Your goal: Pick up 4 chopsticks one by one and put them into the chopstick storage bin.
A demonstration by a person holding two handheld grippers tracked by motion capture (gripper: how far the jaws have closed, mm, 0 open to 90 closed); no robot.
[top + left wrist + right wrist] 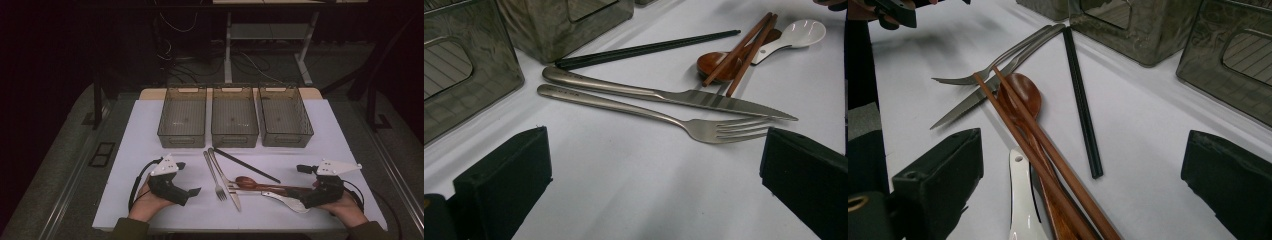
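High view: sorting step not yet begun, by the look of it. Left tongs (192, 191) and right tongs (292, 192) resting low on the counter (140, 145), both spread wide, gripping nothing. Between them, cutlery heaped together: fork (664, 117) beside knife (674, 95), brown chopsticks (1048, 155) lying across wooden spoon (1023, 95), white spoon (1020, 205) underneath, black chopsticks (1083, 100) apart. Three bins (235, 117) behind, nothing inside. Next, probably: reaching for one piece, closing on its handle, lifting cleanly off the heap.
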